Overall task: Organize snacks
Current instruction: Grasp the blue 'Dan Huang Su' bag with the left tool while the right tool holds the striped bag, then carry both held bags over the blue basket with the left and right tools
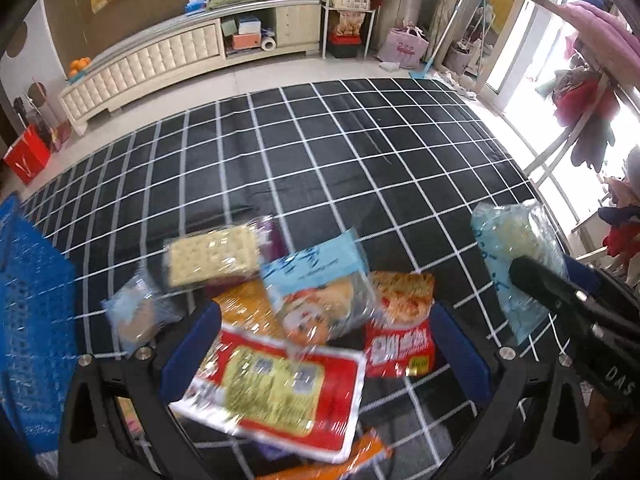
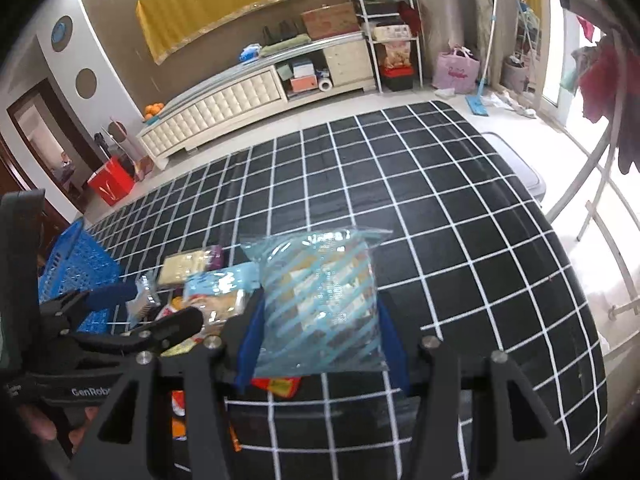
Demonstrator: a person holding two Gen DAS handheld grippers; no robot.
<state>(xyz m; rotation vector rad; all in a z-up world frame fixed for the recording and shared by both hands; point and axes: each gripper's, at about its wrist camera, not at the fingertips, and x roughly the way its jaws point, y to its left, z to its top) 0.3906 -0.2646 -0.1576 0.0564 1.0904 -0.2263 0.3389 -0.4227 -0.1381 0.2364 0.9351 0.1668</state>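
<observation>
Right gripper (image 2: pixel 320 334) fingers pinching striped bag (image 2: pixel 318 300); left gripper (image 1: pixel 324 344) fingers spread over snacks

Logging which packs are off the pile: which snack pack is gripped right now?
The blue-striped clear bag, clamped in the right gripper; the others lie loose on the checked cloth.

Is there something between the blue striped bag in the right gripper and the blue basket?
Yes. The left gripper and the snack pile lie between the blue striped bag held by the right gripper and the blue basket.
</observation>
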